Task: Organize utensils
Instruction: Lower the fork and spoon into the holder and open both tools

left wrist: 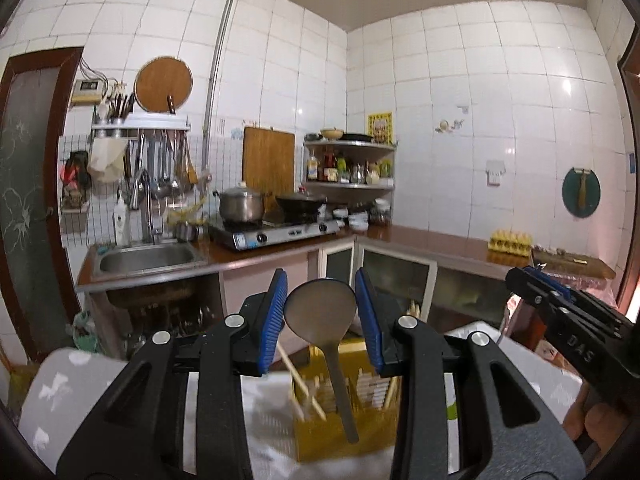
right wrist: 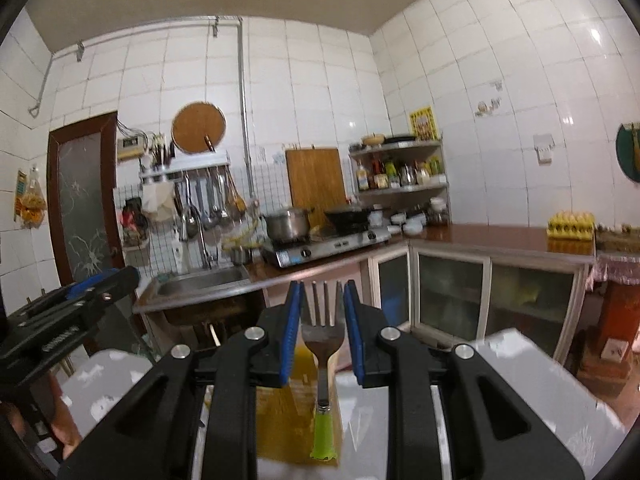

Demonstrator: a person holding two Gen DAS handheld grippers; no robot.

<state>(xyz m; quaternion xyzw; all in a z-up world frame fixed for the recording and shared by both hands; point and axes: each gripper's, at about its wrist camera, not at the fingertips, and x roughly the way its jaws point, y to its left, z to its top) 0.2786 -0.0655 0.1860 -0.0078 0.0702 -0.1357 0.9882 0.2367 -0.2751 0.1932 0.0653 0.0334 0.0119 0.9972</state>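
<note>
My left gripper [left wrist: 321, 280] is shut on a metal spoon [left wrist: 322, 312], bowl up between the blue pads, handle hanging down over a yellow slotted utensil basket [left wrist: 344, 424]. Wooden chopsticks [left wrist: 300, 380] stand tilted in the basket. My right gripper [right wrist: 322, 290] is shut on a fork [right wrist: 323, 320] with a green handle [right wrist: 323, 432], tines up, held above the yellow basket [right wrist: 280, 412]. Each gripper shows at the edge of the other's view: the right one in the left wrist view [left wrist: 560, 304], the left one in the right wrist view [right wrist: 80, 292].
The basket stands on a white table with a patterned cloth [left wrist: 72, 392]. Behind are a sink [left wrist: 148, 258], a gas stove [left wrist: 276, 232] with a pot and wok, a corner shelf [left wrist: 352, 168], an egg tray [left wrist: 510, 242] and hanging utensils [left wrist: 160, 164].
</note>
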